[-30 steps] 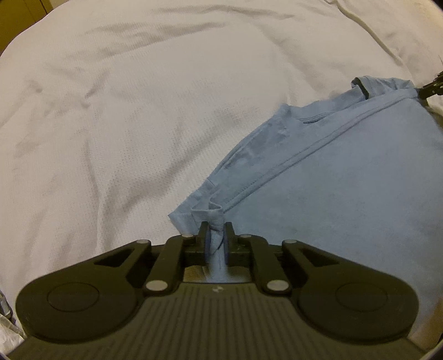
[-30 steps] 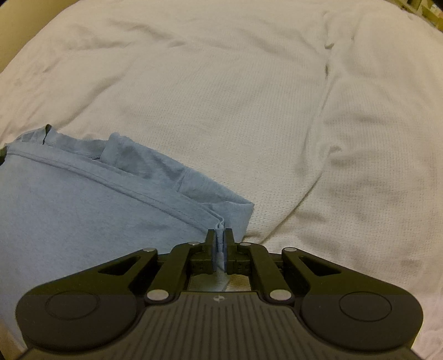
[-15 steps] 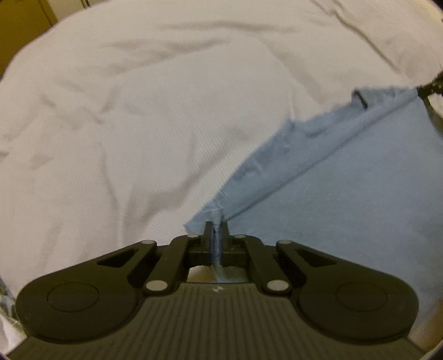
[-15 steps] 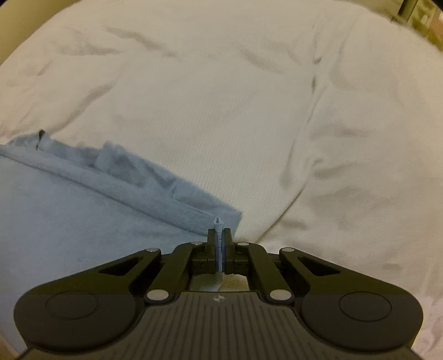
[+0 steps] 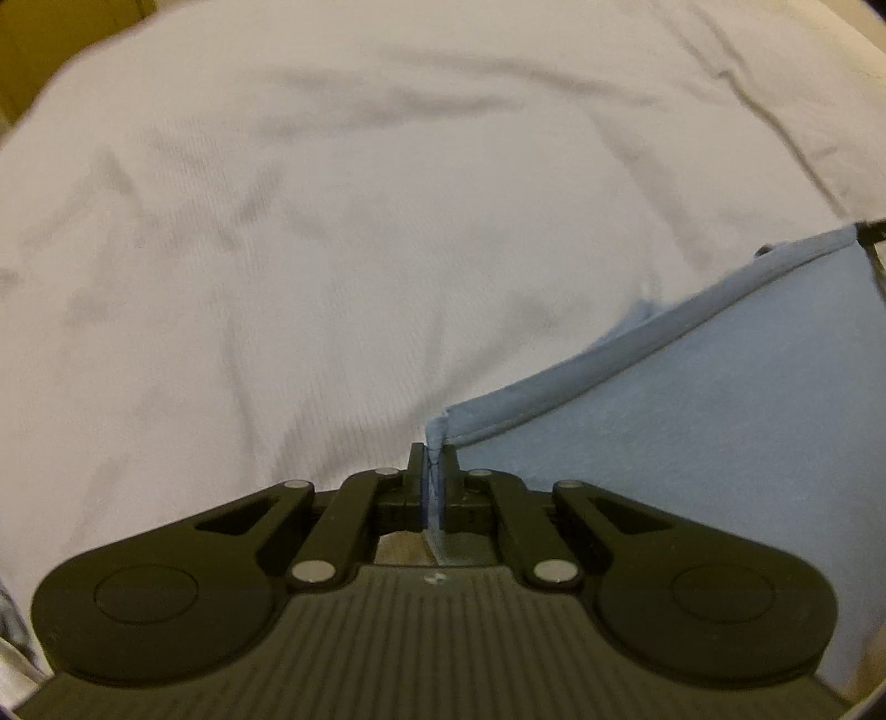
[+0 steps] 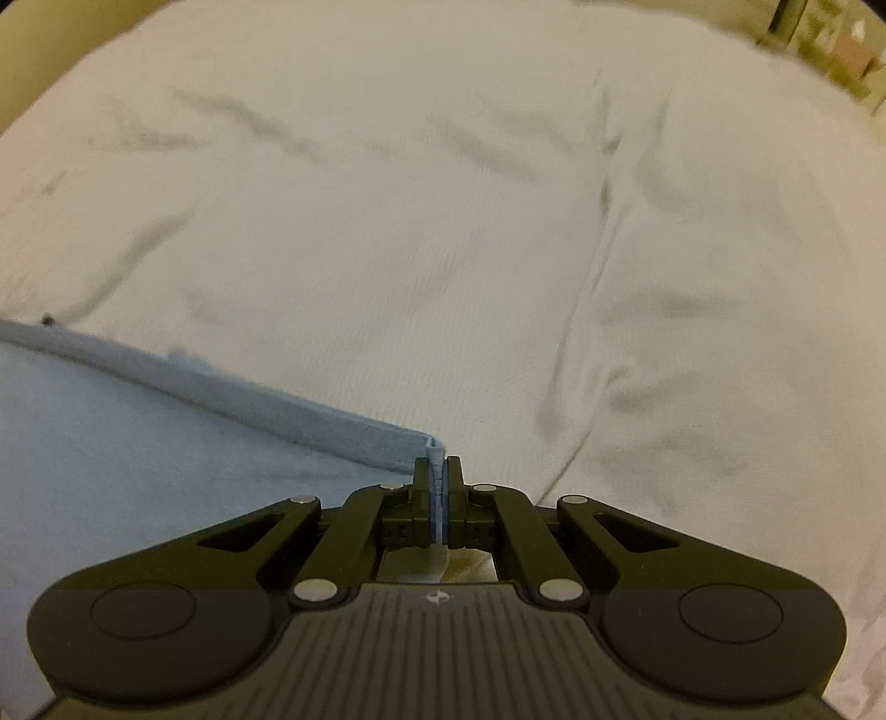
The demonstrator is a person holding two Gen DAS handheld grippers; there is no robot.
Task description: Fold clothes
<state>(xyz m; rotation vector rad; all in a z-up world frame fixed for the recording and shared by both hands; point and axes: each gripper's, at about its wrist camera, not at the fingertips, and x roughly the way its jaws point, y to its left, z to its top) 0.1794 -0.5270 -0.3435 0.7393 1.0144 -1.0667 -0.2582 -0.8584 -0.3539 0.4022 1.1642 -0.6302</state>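
Shirt (image 5: 692,443) pinched: left tongs (image 5: 433,459) | right tongs (image 6: 437,471) | shelving (image 6: 830,44) right-view only

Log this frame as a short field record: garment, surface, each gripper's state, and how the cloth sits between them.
garment: blue shirt, plain fabric with a hemmed edge
surface: white bedding, wrinkled
left gripper: shut on a corner of the shirt
right gripper: shut on another corner
cloth between grippers: hemmed edge stretched in a nearly straight line from one gripper to the other
image quality: motion blur in both views
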